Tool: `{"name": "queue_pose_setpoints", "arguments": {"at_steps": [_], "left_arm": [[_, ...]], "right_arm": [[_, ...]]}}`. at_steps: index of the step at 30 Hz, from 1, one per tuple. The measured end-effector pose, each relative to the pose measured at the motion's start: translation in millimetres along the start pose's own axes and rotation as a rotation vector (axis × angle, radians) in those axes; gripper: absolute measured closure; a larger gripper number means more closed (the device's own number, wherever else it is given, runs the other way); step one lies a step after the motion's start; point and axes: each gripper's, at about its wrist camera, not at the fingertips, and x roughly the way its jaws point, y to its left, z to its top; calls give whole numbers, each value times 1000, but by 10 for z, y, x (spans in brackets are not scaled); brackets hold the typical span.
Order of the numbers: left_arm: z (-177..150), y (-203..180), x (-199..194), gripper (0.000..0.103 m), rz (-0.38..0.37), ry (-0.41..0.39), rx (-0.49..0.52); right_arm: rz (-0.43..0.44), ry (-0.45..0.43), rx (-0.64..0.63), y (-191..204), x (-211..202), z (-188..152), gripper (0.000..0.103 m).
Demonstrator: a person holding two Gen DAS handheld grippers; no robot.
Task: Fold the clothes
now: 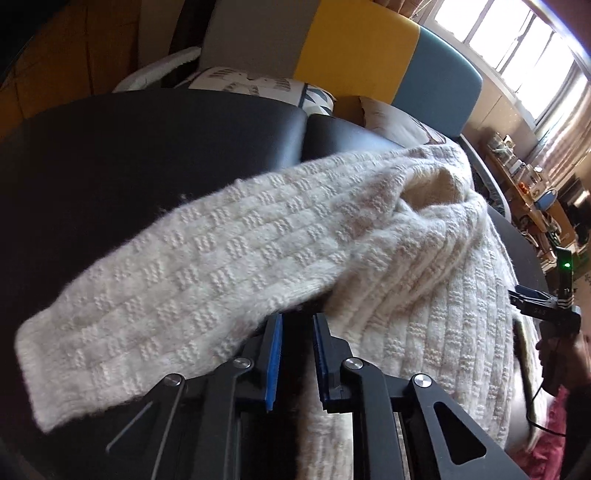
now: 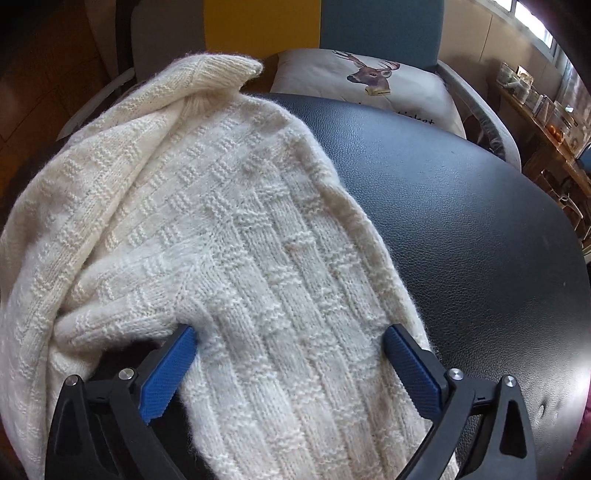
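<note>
Cream knit sweater (image 2: 229,236) lies rumpled on the black padded bench (image 2: 461,229), sleeve (image 1: 155,295) out toward its left edge. Your L gripper (image 1: 297,332) nearly pressed together, w/ sleeve hem at its tips; can't tell if pinching. R gripper (image 2: 290,354) spread over the body. Mid-fold: sleeve wants carrying across.

Sweater (image 2: 229,229) spread on padded table (image 2: 461,229); sleeve (image 1: 177,291) lies left of body. Deer cushion (image 2: 373,85) behind table, on chair (image 2: 380,26).
</note>
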Motion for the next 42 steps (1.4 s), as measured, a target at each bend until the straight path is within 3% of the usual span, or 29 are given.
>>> {"name": "queue_pose_setpoints", "arguments": {"at_steps": [3,5,7,9,11,13,16,18,20,21,23,24,25,26,30,34,36,38,40,42], "left_arm": [[14,-6,-262,86,-46,-66,51],[-63,-161,-474,78,-119,-89,150],[-196,-374,-625,52,-214,-80,255],[-373,-664,-733,42,-277,-68,394],[-636,-991,-788,38,-300,-44,560],[-908,-1267,-798,25,-303,-15,720],[-1298,-1550,-736,19,-202,-9,924],[-1436,-1648,-586,19,-139,10,990],[-1383,-1609,-441,41,-159,56,906],[-1286,-1538,-421,49,-224,88,813],[-1076,-1360,-443,63,-336,122,636],[-977,-1251,-452,78,-372,129,557],[-892,-1142,-454,88,-387,123,490],[-816,-1025,-447,92,-401,120,423],[-578,-505,-432,96,-463,97,153],[-465,-148,-500,96,-422,45,19],[-496,-107,-517,96,-416,48,8],[-507,-133,-490,96,-439,59,8],[-536,-130,-458,95,-446,77,3],[-560,-102,-408,95,-454,93,-27]], "right_arm": [[41,-5,18,4,-168,-87,2],[153,-50,71,-4,-363,-243,2],[301,-66,126,11,-516,-444,2],[445,-51,179,53,-619,-676,2],[559,-30,197,219,-708,-897,10],[660,-10,194,406,-797,-1115,13],[572,8,147,600,-859,-1369,13],[500,-1,125,656,-881,-1454,13],[383,-26,103,671,-925,-1500,13],[312,-40,94,662,-955,-1520,13],[263,-46,128,507,-971,-1593,13],[239,-48,145,429,-979,-1630,13],[214,-51,162,351,-986,-1667,15],[190,-54,179,273,-994,-1704,15],[93,-64,246,-40,-1025,-1851,15],[67,-50,212,-40,-982,-1825,16],[106,-53,234,-1,-1000,-1766,20],[326,-107,288,62,-1078,-1732,23],[379,-100,246,318,-1114,-1639,25],[298,-128,119,715,-1125,-1498,25]]}}
